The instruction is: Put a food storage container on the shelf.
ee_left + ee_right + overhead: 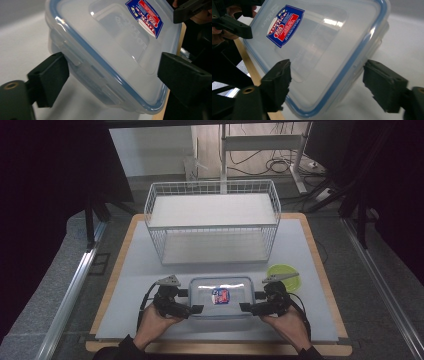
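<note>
**Both grippers bracket the lidded container at the table's near edge**

The step in hand looks like taking hold of the clear plastic container (220,297) from both ends — the left gripper (186,301) at its left end, the right gripper (251,301) at its right. The container sits on the grey table mat (140,270), in front of the white wire basket (212,220), with a green bowl (285,275) just beside its right end.

In both gripper views the jaws straddle a corner of the blue-rimmed lid (110,50). The left gripper's far jaw seems to touch a side latch; the right gripper's jaws stand apart from the box. Neither is clamped — both read as released. The next move calls for closing evenly, then lifting level.
</note>
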